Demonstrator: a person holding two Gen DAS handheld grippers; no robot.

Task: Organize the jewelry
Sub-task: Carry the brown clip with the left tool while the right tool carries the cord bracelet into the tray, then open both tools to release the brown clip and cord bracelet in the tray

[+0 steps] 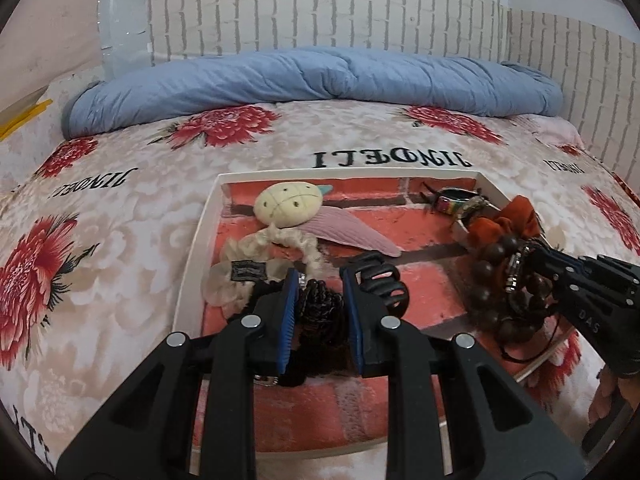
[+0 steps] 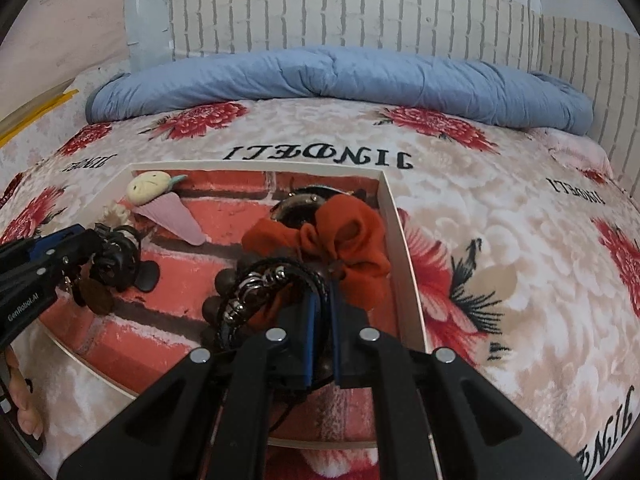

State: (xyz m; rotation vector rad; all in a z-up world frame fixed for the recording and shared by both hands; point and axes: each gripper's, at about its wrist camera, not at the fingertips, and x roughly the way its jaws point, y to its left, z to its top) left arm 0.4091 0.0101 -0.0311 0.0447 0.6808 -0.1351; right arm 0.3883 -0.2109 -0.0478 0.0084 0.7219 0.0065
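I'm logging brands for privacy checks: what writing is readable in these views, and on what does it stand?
"JINDELI": printed upside down, repeated across the floral bedspread.
"GenRobot.AI": on the left gripper, on its side.
"DAS": on the right gripper, on its body.
Black tag on the cream scrunchie: too small to read.

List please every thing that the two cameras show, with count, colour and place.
tray: one, white rim, brick-pattern floor, on the bed
bedspread: one, beige with red flowers, under the tray
quilt: one, blue, rolled at the far edge of the bed
ice-cream clip: one, cream and pink, far left of tray
cream scrunchie: one, left of tray
orange scrunchie: one, right of tray
hair claw: one, black, tray middle
wooden beads: one string, brown, right of tray
left tongs: shut on a dark beaded piece
right tongs: shut on a black cord bracelet
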